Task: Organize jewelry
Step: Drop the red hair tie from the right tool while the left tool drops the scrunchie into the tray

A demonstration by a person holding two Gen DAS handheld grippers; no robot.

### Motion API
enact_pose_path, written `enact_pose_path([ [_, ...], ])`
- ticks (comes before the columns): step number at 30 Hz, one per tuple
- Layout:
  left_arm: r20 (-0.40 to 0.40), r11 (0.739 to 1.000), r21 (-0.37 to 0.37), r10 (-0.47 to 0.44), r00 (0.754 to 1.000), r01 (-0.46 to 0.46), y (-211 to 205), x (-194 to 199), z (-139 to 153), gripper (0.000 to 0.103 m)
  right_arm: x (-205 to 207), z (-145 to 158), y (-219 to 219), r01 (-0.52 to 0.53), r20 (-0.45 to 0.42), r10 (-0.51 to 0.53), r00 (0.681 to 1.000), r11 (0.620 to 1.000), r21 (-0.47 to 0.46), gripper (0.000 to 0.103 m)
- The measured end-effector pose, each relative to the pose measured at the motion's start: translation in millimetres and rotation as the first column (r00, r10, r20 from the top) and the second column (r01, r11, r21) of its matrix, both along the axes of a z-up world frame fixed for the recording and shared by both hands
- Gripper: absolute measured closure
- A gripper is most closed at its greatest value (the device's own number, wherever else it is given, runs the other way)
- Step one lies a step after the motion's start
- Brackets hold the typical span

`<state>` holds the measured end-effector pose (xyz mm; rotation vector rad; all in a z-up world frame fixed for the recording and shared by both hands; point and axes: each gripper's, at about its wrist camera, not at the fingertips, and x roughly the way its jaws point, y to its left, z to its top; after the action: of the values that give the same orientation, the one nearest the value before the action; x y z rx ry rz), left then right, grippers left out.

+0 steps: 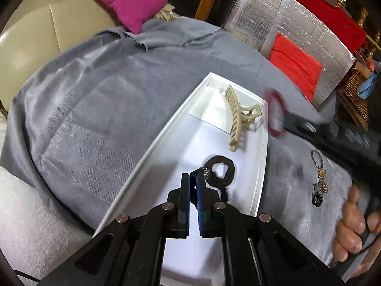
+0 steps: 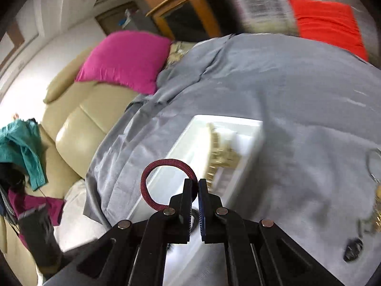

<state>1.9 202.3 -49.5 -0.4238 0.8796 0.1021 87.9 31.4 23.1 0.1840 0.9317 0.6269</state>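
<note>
Fingers of the right gripper (image 2: 195, 187) pinch the red hair tie (image 2: 152, 178) just right of the white tray (image 1: 147, 152); left gripper (image 1: 193, 178) pinches the black hair tie (image 1: 220, 171) inside.

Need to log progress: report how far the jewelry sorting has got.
Done: the beige plastic claw clip lies in the white tray. In hand: the left gripper pinches the black coiled hair tie resting in the tray; the right gripper holds the red ribbed hair tie above it. Left: the metal keyring with charms on the grey cloth.
</note>
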Motion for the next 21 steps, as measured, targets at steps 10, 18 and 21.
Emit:
enact_pose_path([
  [10,-0.029,1.0,-0.024,-0.004,1.0,0.003,9,1,-5,0.098,28,-38,72,-0.055,-0.061,0.044,0.997,0.981,-0.185,0.097],
  [18,-0.026,1.0,0.008,0.006,1.0,-0.006,13,-2,-1,0.098,28,-48,89,-0.095,-0.082,0.076,0.994,0.958,-0.269,0.097],
  [21,-0.03,0.999,0.04,0.017,0.999,-0.016,13,-3,-1,0.098,27,-52,92,-0.101,-0.09,0.078,0.993,0.95,-0.296,0.095],
])
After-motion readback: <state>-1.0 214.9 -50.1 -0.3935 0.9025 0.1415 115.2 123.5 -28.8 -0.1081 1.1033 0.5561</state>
